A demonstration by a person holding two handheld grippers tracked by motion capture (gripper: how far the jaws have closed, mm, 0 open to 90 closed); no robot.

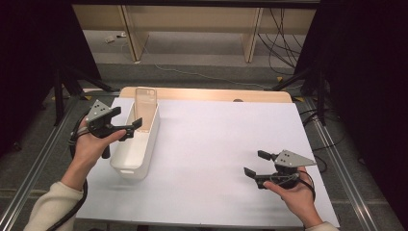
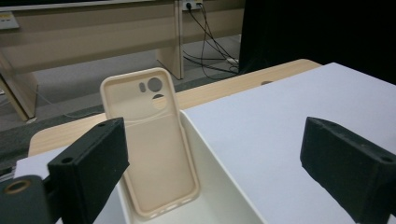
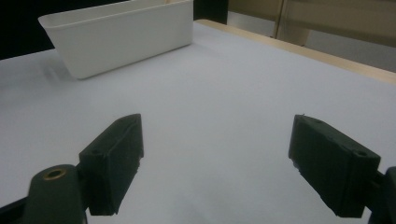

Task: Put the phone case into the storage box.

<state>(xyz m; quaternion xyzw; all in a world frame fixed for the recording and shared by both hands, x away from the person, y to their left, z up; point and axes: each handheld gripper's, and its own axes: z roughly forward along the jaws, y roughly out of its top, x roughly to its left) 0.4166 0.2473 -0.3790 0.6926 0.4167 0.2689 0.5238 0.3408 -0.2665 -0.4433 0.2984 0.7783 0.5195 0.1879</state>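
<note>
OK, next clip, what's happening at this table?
A person works at a white-covered table with a hand-held tool in each hand. A beige phone case stands upright in the far end of a white bin, leaning on its end wall. The left tool is at the bin beside the case, jaws open, nothing between them; the case looks just released. The right tool is held open low over bare table, away from the bin.
</note>
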